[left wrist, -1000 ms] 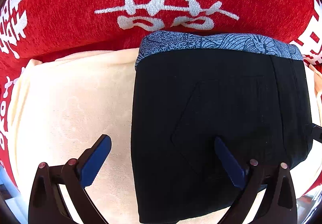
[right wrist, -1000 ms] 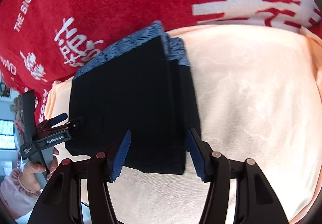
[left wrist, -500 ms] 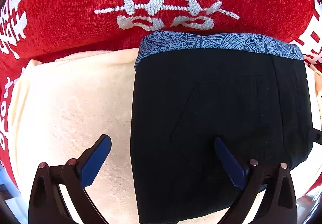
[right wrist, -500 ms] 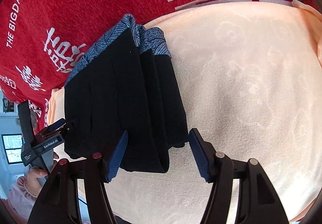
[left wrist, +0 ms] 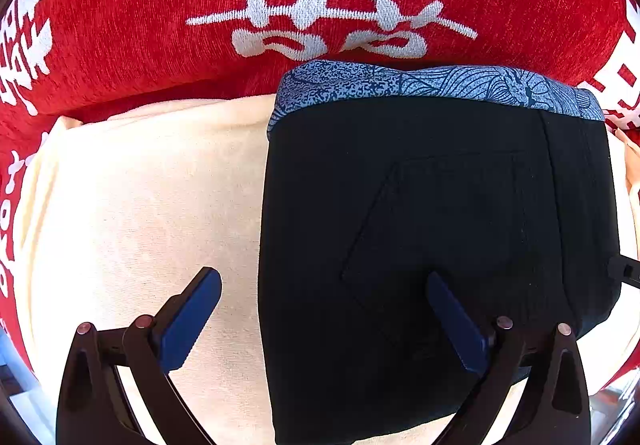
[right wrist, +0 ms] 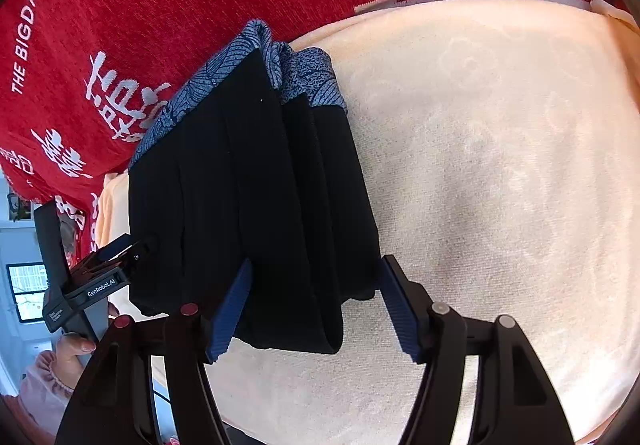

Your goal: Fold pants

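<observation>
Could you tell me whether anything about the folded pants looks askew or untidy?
Slightly: on the pants, the patterned blue waistband layers bunch unevenly at the far end and the stacked side edges are stepped. Otherwise they lie flat on the cream blanket.

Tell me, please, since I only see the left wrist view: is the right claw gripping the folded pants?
Observer: No. The right claw is open, with one finger on each side of the near end of the pants.
Operator: Thank you. Does the fold look tidy from that side?
Observer: The side edge shows several stacked black layers, and the blue waistband is bunched at the far end.
Operator: What lies to the right of the pants?
Observer: A wide stretch of cream towel, with the red blanket behind it.
</observation>
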Motion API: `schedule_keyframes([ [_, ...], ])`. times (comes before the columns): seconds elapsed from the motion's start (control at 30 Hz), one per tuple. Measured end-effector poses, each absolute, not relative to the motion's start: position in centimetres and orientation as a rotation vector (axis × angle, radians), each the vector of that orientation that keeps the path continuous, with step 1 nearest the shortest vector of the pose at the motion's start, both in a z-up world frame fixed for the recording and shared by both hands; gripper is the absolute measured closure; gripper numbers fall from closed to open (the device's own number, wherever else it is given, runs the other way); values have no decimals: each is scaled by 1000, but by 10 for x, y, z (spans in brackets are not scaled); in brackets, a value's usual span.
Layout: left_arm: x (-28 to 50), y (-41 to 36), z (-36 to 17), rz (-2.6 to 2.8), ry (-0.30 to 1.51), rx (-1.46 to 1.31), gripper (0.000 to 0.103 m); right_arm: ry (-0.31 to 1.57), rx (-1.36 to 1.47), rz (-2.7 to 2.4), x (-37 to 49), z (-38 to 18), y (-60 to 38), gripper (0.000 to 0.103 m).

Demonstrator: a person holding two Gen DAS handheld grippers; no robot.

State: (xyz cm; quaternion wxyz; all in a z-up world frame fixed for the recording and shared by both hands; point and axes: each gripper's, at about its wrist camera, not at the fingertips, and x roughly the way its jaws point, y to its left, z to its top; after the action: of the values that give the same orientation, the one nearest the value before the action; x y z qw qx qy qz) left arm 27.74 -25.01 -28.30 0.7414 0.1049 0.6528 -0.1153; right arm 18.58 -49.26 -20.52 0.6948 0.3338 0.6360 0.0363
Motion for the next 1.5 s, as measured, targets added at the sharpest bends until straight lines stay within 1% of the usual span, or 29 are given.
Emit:
schedule_keyframes([
  [0.87, 284, -251, -286, -237, 1446, 231, 0, 1423, 763, 86, 185, -209, -494, 32],
  [1.23, 293, -245, -272, -253, 1459, 208, 0, 1430, 733, 110, 194, -204, -495, 31],
  [1.37, 306, -225, -262, -315, 1460, 131, 0, 1376, 783, 146, 197, -196, -503, 31],
  [1.43, 315, -213, -265, -370, 1492, 62, 0, 1348, 803, 169, 200, -193, -509, 28],
  [1.47, 319, -209, -269, -398, 1518, 40, 0, 1344, 810, 186, 203, -193, -512, 23],
  [1.5, 322, -207, -273, -425, 1540, 25, 0, 1346, 818, 203, 206, -195, -513, 22],
])
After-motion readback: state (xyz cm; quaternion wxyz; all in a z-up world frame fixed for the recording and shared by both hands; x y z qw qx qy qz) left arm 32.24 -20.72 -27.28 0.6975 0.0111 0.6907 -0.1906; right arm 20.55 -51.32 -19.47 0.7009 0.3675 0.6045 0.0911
